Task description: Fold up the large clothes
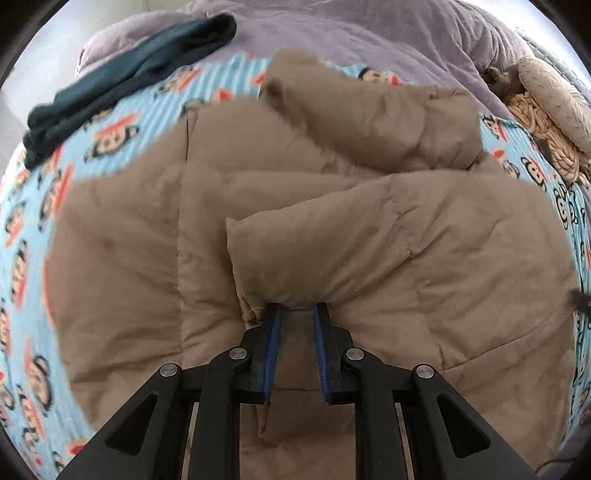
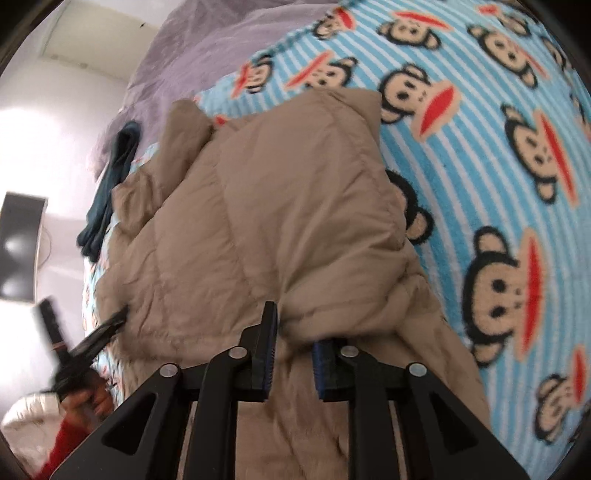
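A tan puffer jacket (image 1: 332,240) lies spread on a blue striped monkey-print blanket (image 1: 110,136), with a sleeve folded across its body. My left gripper (image 1: 297,310) points down at the jacket, and its blue pads pinch the puckered lower edge of that folded sleeve at the tips. In the right wrist view the jacket (image 2: 277,203) fills the middle. My right gripper (image 2: 295,325) stands slightly apart over a thick fold; the fabric bulges between the jaws and drapes over the right fingertip without being squeezed. The left gripper (image 2: 122,314) shows blurred at the jacket's far edge, held by a hand with a red sleeve.
A dark teal garment (image 1: 129,77) lies folded at the blanket's far left. A purple duvet (image 1: 332,33) is bunched behind it. Beige cushions and a knitted throw (image 1: 546,110) sit far right. Bare blanket (image 2: 480,147) stretches to the right of the jacket.
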{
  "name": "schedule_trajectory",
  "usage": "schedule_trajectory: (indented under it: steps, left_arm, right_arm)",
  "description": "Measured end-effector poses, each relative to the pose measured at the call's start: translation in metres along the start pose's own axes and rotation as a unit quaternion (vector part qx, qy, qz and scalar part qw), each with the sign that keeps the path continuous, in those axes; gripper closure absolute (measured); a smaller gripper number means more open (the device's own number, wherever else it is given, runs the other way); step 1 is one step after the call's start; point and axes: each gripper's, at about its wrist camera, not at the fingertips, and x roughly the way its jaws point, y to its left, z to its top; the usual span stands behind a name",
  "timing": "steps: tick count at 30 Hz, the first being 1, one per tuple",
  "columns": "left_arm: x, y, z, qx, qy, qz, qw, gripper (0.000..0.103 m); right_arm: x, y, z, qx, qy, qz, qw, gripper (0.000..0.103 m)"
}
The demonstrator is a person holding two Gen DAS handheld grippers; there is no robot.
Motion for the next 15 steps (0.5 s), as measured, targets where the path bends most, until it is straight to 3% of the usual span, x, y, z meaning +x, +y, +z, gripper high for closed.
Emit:
schedule_trajectory:
  steps: [2,4,7,9,11,15]
  left_arm:
    - [0.001,0.004,0.000,-0.002,-0.003,-0.008,1.0000,0.083]
    - [0.002,0.004,0.002,-0.003,0.000,-0.007,1.0000,0.083]
    - [0.003,0.002,0.004,-0.003,0.003,-0.001,1.0000,0.083]
    - [0.002,0.001,0.004,-0.001,0.001,0.002,1.0000,0.083]
    - [0.002,0.000,0.003,0.001,-0.001,0.001,1.0000,0.083]
    - [0.007,0.000,0.001,-0.004,-0.002,-0.001,1.0000,0.083]
  right_arm:
    - [-0.030,0.007,0.000,-0.027,-0.027,0.040,0.998,0.037]
    - [-0.053,0.004,0.007,-0.033,-0.062,0.066,0.995,0.032]
    - [-0.057,-0.021,0.033,0.016,-0.081,0.058,0.995,0.032]
    - [-0.044,-0.039,0.046,0.068,-0.069,0.067,0.993,0.046]
    - [-0.031,-0.040,0.052,0.071,-0.054,0.089,0.992,0.067]
    - [0.000,-0.024,0.042,-0.012,-0.017,0.006,1.000,0.080]
